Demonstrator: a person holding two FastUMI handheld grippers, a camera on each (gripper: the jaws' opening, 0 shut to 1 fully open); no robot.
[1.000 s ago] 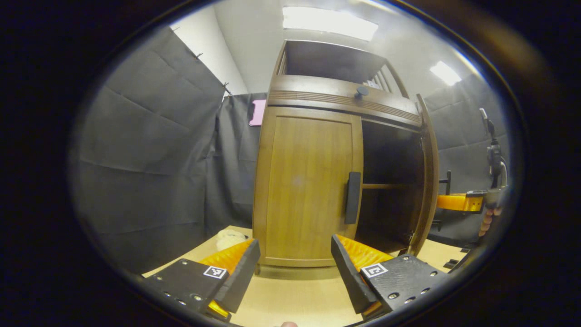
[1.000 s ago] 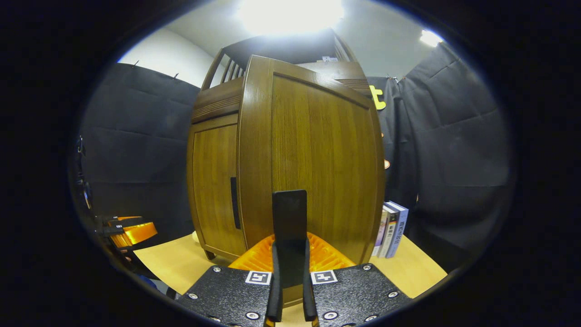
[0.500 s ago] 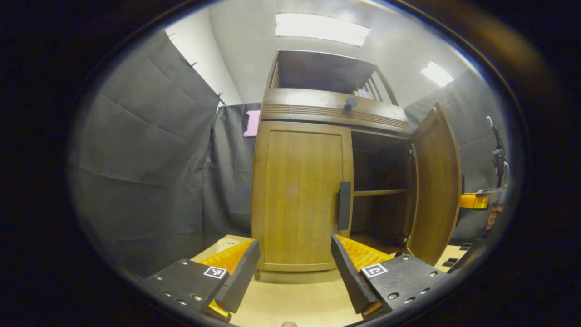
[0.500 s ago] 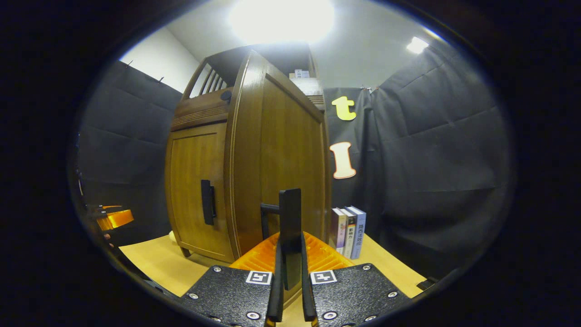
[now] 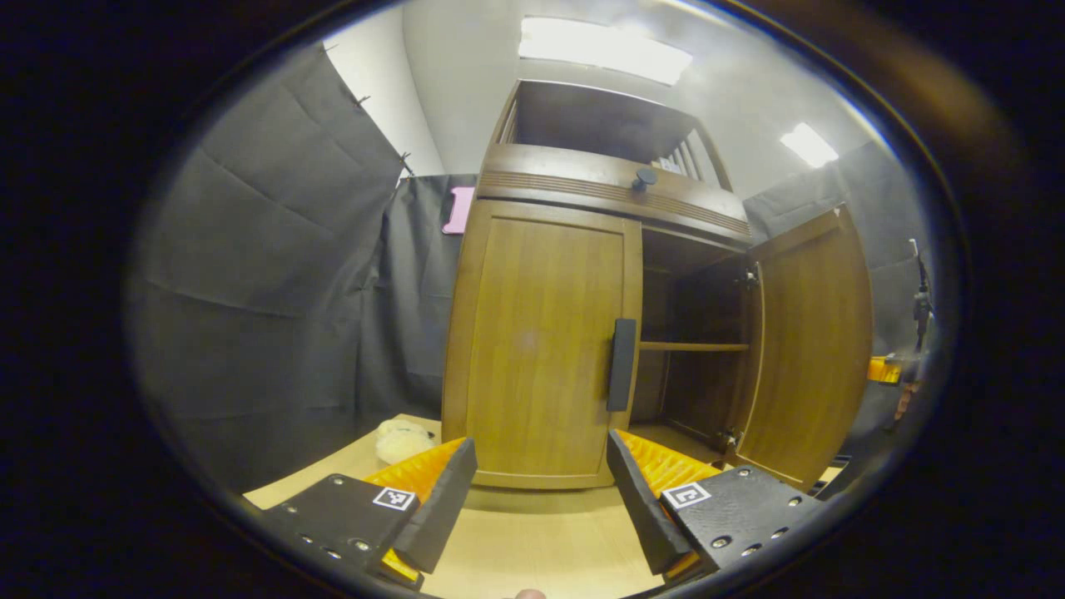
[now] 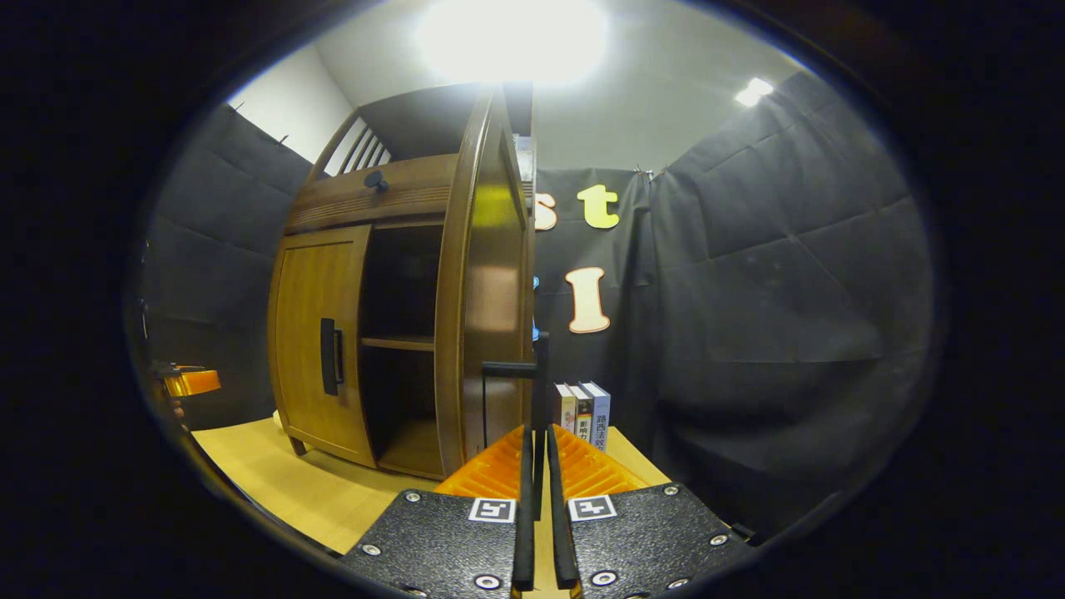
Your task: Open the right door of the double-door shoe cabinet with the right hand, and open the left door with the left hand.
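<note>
Left door handle (image 5: 621, 364), upright, stands centre frame just above the open left tongs (image 5: 541, 491); right tongs (image 6: 539, 532) grip the right door handle (image 6: 539, 391).

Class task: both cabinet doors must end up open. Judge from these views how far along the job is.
Done: the right door stands swung wide, shelf exposed. In hand: the right gripper is clamped on that door's handle. Left: the left door is shut; the left gripper is open, short of its handle.
</note>
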